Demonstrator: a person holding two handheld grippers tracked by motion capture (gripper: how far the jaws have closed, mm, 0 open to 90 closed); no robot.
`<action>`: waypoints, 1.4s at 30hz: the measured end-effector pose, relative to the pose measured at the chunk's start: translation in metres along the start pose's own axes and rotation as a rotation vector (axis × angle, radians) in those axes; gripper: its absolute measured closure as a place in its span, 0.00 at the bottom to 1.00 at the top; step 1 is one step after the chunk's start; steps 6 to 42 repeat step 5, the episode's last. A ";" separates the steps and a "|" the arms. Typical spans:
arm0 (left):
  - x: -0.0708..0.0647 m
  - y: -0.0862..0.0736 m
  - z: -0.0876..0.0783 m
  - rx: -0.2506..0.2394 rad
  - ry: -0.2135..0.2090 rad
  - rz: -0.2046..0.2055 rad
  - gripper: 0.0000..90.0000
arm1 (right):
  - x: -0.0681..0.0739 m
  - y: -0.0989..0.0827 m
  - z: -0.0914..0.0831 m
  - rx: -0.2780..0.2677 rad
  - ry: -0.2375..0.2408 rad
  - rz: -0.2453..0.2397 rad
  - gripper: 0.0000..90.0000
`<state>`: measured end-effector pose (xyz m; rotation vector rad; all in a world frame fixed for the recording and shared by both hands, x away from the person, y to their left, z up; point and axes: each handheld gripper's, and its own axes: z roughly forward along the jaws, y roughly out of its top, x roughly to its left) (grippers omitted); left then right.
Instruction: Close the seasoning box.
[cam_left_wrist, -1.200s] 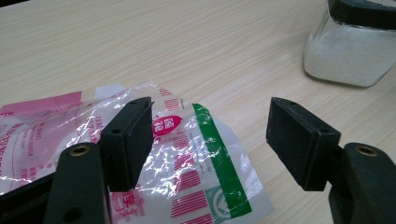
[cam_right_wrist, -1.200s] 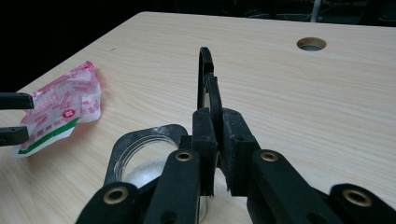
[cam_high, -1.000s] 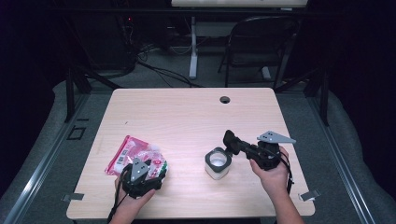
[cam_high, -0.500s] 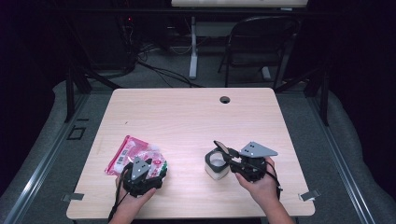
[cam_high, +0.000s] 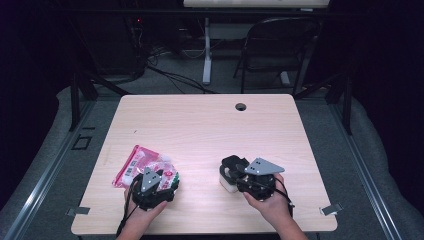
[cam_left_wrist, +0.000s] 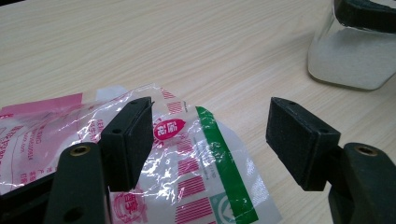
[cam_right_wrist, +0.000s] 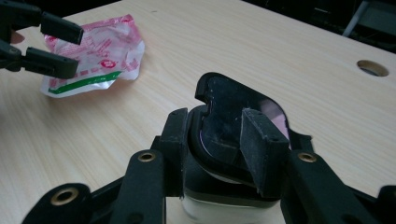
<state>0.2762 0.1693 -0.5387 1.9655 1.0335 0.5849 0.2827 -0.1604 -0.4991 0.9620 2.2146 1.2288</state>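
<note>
- Holding station over the near edge of the table (cam_high: 200, 125), I see the small jar (cam_high: 226, 183) at the near right, with my right gripper (cam_high: 234, 170) directly on top of it.
- In the right gripper view the jar's black lid (cam_right_wrist: 229, 107) lies tilted between the two jaws, one jaw on each flank of the jar (cam_right_wrist: 219, 207); the lid sits askew on the mouth, not flat.
- The right jaws have just been opening. They stand apart, with the lid and the jar's mouth between them. The left pad lies against the lid's edge; whether the right pad (cam_right_wrist: 261, 149) presses on it I cannot tell.
- The right hand (cam_high: 270, 202) comes in from the bottom edge, the gripper pointing away from the person and to the left, its grey plate uppermost.
- The pink and white plastic packet (cam_high: 145, 165) lies flat at the near left, well apart from the jar.
- My left gripper (cam_high: 162, 177) rests at the packet's near end. In the left gripper view its jaws stand wide apart: the packet (cam_left_wrist: 196, 172) lies under and between them, one pad (cam_left_wrist: 130, 140) over the film, the other over bare wood. Nothing is clamped.
- The left hand (cam_high: 145, 207) holds its gripper low, angled forward and down.
- The left gripper view also shows the jar (cam_left_wrist: 355, 56) at top right, white contents visible through its clear wall.
</note>
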 end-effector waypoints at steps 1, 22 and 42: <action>0.000 0.000 0.000 -0.001 0.000 0.000 0.35 | 0.002 -0.001 0.001 0.004 0.003 -0.005 0.67; 0.001 0.000 0.000 -0.002 0.001 0.000 0.35 | 0.006 -0.002 0.006 0.004 0.029 -0.020 0.56; 0.001 0.000 0.000 -0.002 0.001 0.000 0.35 | 0.006 -0.002 0.006 0.004 0.029 -0.020 0.56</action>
